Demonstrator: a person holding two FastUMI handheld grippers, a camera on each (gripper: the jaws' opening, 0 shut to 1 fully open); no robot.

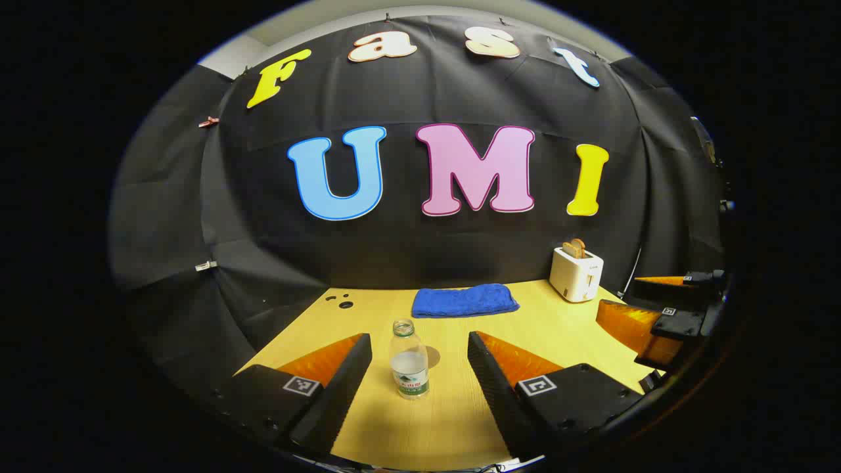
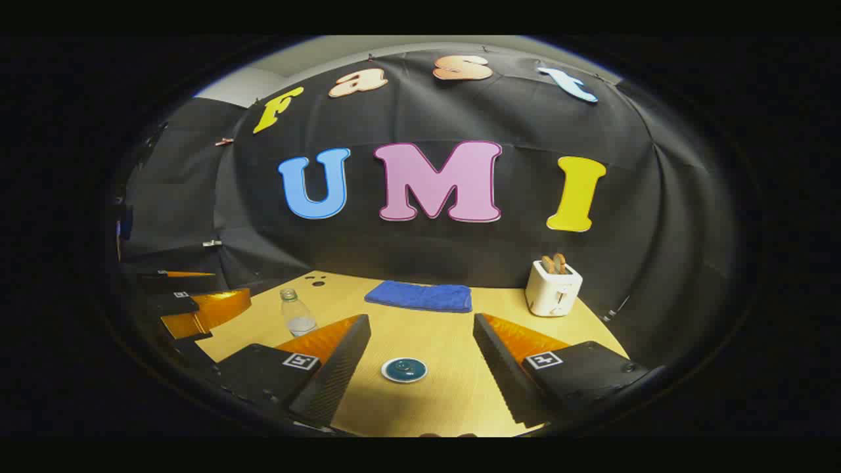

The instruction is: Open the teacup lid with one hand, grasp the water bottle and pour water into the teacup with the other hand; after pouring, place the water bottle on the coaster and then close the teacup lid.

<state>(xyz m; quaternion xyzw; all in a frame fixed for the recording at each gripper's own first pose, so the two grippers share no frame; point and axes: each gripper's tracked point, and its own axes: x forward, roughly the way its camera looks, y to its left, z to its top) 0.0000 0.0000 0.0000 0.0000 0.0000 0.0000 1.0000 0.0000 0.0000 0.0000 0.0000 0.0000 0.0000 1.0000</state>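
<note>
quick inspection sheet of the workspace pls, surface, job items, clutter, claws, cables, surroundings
surface: yellow wooden table, small dark holes near its far left corner.
job's things: water bottle upright, uncapped, partly filled, between the left claw's fingers, untouched; round teal lidded piece ahead of the right claw, teacup or coaster, cannot tell.
clutter: folded blue towel at the far edge; white toaster with toast, far right.
grippers: left claw open; right claw open, holding nothing.
cables: thin cord beside the toaster.
surroundings: black cloth booth wall, pale ceiling above.

Left claw (image 1: 418,355) and right claw (image 2: 420,341) both wide apart, level, side by side above the table.
</note>
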